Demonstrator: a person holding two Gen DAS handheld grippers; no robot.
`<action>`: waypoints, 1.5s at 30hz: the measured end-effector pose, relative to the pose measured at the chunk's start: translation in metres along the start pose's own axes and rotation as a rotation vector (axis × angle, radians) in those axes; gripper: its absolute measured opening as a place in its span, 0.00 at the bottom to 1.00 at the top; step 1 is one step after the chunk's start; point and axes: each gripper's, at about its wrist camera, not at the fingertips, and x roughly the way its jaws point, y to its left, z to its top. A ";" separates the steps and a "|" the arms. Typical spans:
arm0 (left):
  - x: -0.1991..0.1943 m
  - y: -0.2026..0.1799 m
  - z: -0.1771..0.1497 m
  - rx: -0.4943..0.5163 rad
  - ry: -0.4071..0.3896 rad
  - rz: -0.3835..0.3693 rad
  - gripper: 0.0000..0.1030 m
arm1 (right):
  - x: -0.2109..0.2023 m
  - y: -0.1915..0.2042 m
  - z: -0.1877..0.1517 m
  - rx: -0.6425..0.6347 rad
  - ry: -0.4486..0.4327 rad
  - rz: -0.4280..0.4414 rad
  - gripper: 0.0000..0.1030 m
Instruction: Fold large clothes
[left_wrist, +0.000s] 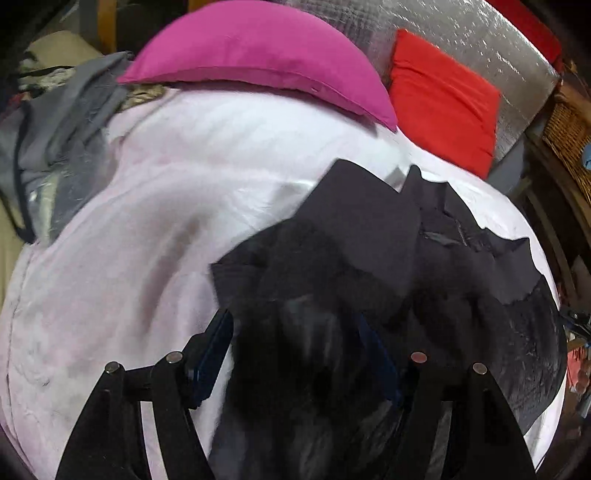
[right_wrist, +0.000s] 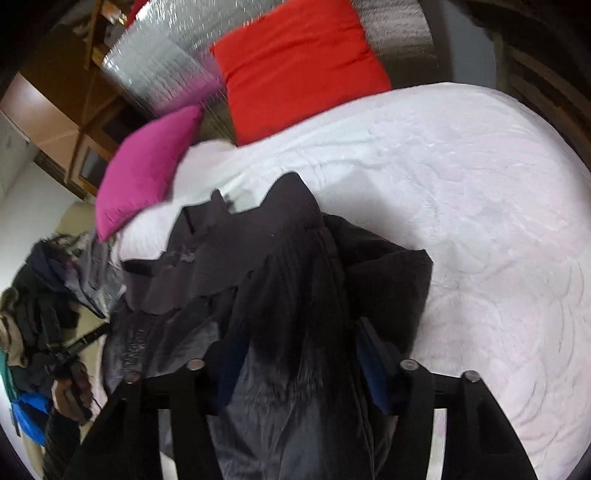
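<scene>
While both grippers tilt down over the bed (right_wrist: 480, 192), the left gripper (left_wrist: 295, 354) and right gripper (right_wrist: 295, 354) each stand apart with dark garment (left_wrist: 369, 240) cloth bunched between the fingers; whether the pads pinch it, I cannot tell. Beyond lie a pink pillow (left_wrist: 258, 55) and a red pillow (right_wrist: 295, 66).

Both wrist views steeply downward, close; shared white bed (left_wrist: 147, 221).
</scene>
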 end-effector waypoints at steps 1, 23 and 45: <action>0.004 -0.004 0.001 0.010 0.001 0.011 0.62 | 0.005 0.002 0.001 -0.010 0.017 -0.009 0.44; 0.008 -0.016 0.002 0.002 -0.101 0.156 0.24 | 0.002 -0.002 -0.008 -0.008 -0.098 -0.240 0.19; 0.039 -0.102 -0.029 0.050 -0.068 0.033 0.68 | 0.040 -0.010 -0.002 0.279 -0.058 0.112 0.50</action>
